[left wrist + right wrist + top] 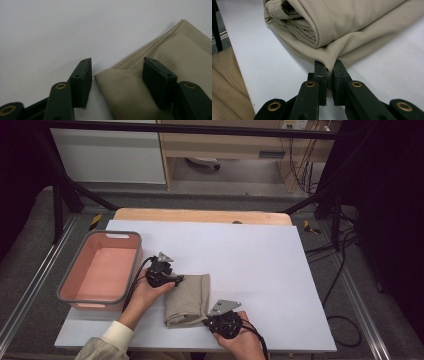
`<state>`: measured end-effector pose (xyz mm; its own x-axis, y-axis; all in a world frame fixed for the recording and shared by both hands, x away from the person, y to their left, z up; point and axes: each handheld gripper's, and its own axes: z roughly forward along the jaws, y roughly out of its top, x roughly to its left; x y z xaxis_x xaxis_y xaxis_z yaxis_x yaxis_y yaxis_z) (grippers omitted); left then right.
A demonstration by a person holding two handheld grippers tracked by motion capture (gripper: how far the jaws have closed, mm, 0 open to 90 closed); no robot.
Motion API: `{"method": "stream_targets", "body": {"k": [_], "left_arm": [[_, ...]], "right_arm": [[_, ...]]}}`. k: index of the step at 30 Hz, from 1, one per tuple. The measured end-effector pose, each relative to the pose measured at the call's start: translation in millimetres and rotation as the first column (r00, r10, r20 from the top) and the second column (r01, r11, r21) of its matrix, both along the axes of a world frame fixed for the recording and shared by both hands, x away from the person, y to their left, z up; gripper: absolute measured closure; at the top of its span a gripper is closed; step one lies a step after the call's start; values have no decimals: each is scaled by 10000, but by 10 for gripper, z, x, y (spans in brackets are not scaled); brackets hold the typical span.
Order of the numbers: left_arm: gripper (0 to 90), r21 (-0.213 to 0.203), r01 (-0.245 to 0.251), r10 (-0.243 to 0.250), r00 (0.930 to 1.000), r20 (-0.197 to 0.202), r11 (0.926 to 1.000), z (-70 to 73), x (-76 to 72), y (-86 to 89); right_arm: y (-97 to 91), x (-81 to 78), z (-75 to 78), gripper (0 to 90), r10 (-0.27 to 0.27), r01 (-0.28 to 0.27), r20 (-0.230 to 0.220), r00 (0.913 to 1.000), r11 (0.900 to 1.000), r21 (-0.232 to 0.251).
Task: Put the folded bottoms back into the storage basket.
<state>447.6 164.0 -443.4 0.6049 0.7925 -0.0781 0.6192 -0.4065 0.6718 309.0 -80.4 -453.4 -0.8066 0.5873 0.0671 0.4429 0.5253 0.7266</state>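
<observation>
On the white table (260, 255), beside the pink bin (75, 275), lies a folded beige cloth (187, 297). Right gripper (330, 75) pinches its near edge; left gripper (117, 75) gapes wide astride a corner, gripping nothing. Judged step: securing the cloth. Next, the left must close on it.

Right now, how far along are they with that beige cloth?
The beige cloth already lies folded into a thick bundle on the white table. In hand: the right gripper pinches its bottom edge, while the left gripper sits open over a corner, one finger on the cloth. The pink bin beside it looks empty, so putting the cloth away probably remains.
</observation>
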Motion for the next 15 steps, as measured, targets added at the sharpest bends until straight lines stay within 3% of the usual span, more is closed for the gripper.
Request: {"method": "stream_targets", "body": {"k": [8, 10, 11, 15], "left_arm": [[534, -111, 297, -298, 9995, -44, 9995, -8, 10, -31], [669, -229, 483, -486, 9988, -108, 9986, -6, 2, -37], [726, -515, 700, -714, 9971, -273, 9962, -13, -13, -50], [781, -440, 816, -828, 9962, -263, 9957, -5, -24, -66]], "right_arm": [[-6, 10, -2, 846, 27, -27, -78, 10000, 10000, 74], [-7, 13, -4, 846, 29, -28, -92, 10000, 9999, 101], [-8, 13, -6, 846, 15, -13, -96, 10000, 9999, 121], [-10, 16, -5, 845, 10, -8, -132, 9999, 9999, 150]]}}
